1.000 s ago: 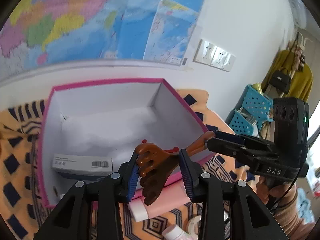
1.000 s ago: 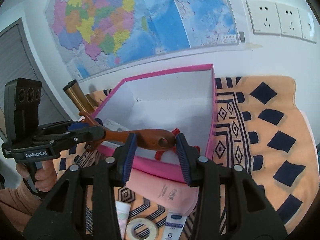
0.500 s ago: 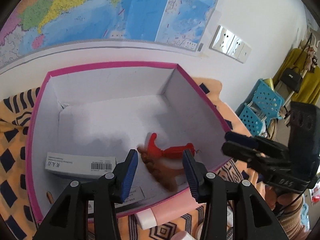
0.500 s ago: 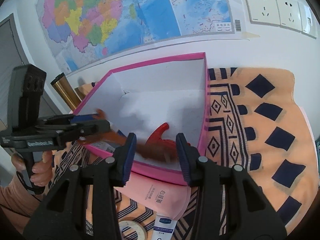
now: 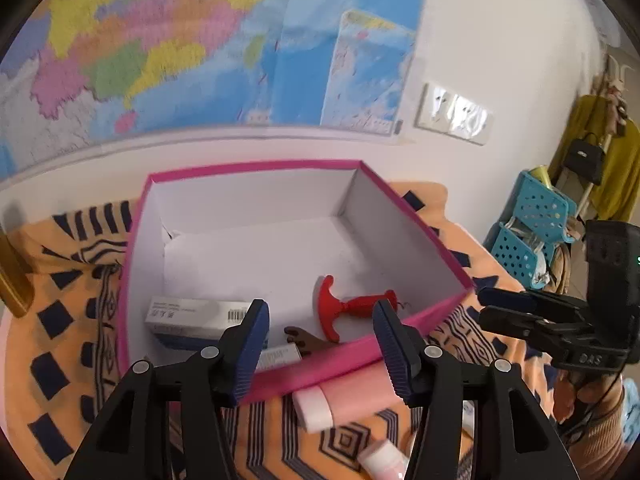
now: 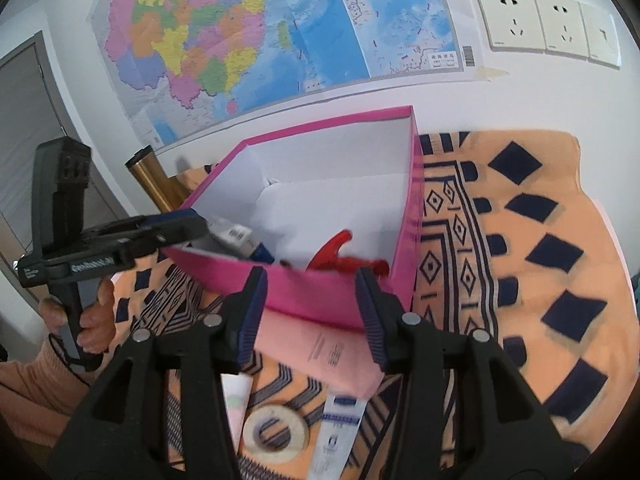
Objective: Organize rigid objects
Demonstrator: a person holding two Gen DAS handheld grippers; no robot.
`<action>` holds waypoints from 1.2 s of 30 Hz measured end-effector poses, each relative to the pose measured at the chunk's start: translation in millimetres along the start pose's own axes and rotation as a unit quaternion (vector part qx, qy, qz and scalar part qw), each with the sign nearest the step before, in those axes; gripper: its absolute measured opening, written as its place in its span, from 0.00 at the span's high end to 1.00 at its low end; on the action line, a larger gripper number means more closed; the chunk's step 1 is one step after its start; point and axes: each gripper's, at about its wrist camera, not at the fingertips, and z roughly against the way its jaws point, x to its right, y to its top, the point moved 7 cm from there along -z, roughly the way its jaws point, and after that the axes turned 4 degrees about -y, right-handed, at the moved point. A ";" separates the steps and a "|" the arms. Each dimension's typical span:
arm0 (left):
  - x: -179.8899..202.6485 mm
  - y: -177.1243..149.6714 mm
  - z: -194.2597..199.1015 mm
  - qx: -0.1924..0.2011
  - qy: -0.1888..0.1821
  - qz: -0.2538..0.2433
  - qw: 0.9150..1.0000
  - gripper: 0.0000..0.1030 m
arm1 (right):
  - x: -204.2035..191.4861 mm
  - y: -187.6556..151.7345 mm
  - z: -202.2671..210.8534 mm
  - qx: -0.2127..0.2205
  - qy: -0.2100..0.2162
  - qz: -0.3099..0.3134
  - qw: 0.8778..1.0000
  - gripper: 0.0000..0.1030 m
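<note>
Box (image 5: 256,200) of pink card with a white inside sits on the table (image 6: 560,264), which is covered by an orange cloth with dark blue diamonds. In the left wrist view the red-and-brown back scratcher (image 5: 352,308) lies on the box floor toward five o'clock, its red T-shaped end up against the near right wall and its brown claw end pointing toward seven o'clock. A white carton with a barcode (image 5: 192,312) lies flat in the box at about eight o'clock, and a second small white pack shows just below the brown claw.

The left gripper (image 5: 320,344) hangs over the near rim of the box with its blue pads spread and widening; nothing is between them, and the scratcher lies beyond and below them, apart from both pads. The right gripper (image 6: 310,312) is likewise spread and opening over the near wall of the box, empty, with the red end of the scratcher visible past its pads inside the box. Each gripper shows in the other's view, held in a person's hand (image 6: 92,320) with an orange ribbed sleeve.

Outside the box, against its near wall at six o'clock, lies a pink tube with a white cap (image 5: 340,392). Nearer still in the right wrist view are a roll of tape (image 6: 276,436) and a white-and-blue tube (image 6: 336,432). A gold cylinder (image 6: 154,180) stands at ten o'clock beside the box.
</note>
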 end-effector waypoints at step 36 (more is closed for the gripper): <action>51.2 -120.4 -47.3 -0.130 -0.024 -0.064 0.989 0.46 | -22.2 -133.0 15.4 -0.098 0.042 -0.026 0.994 0.52</action>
